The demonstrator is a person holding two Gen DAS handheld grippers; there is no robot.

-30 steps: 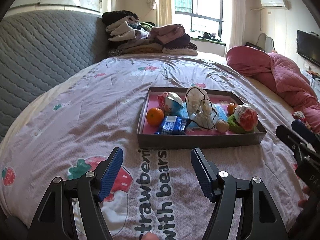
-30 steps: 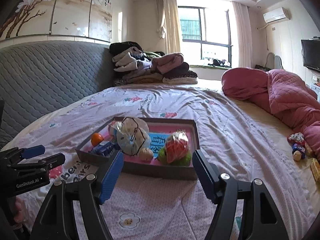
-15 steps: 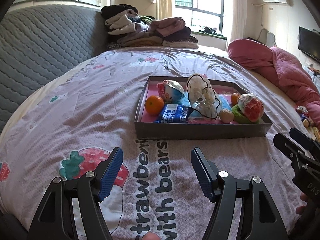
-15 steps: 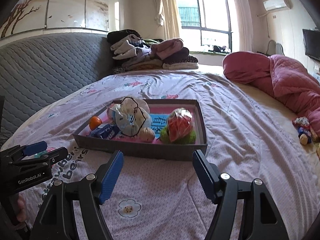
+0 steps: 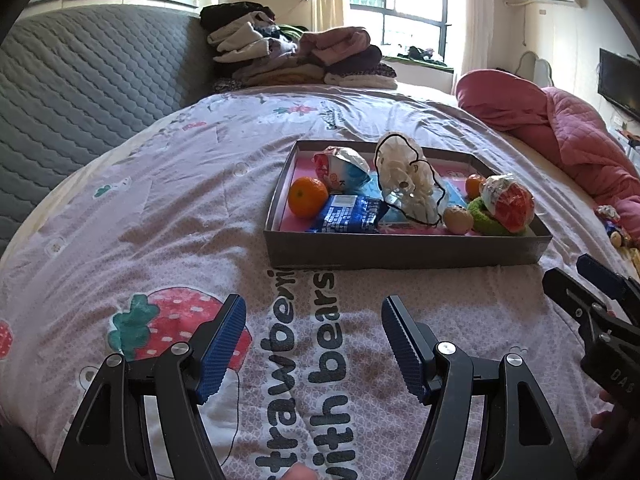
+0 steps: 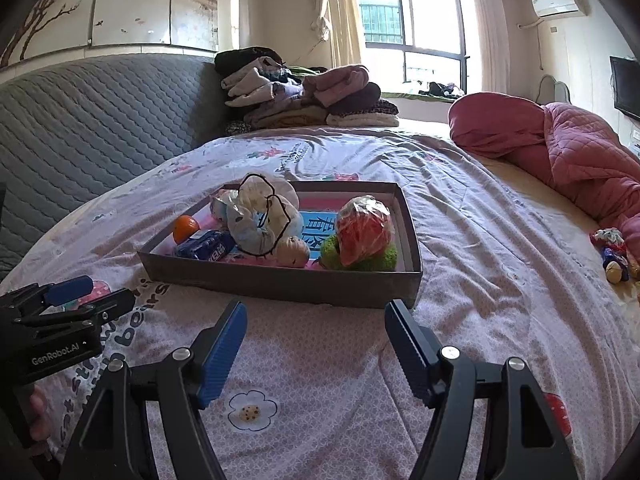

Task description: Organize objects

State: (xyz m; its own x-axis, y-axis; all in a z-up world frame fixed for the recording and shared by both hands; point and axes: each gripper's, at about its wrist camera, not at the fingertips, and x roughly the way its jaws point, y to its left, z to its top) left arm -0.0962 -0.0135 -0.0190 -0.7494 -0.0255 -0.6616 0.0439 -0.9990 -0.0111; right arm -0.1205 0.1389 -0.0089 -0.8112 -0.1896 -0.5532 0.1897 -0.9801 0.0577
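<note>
Currently a lilac printed bedsheet point(image 5: 160, 208) carries a shallow grey tray point(image 5: 400, 250) with a pink floor. Inside: a white drawstring pouch point(image 5: 404, 168) at centre, a blue snack packet point(image 5: 350, 218) beside an orange point(image 5: 307, 197) at the left end. Left gripper point(image 5: 314, 344) and right gripper point(image 6: 316, 346) both hover short of the tray, jaws spread, holding nothing.
</note>
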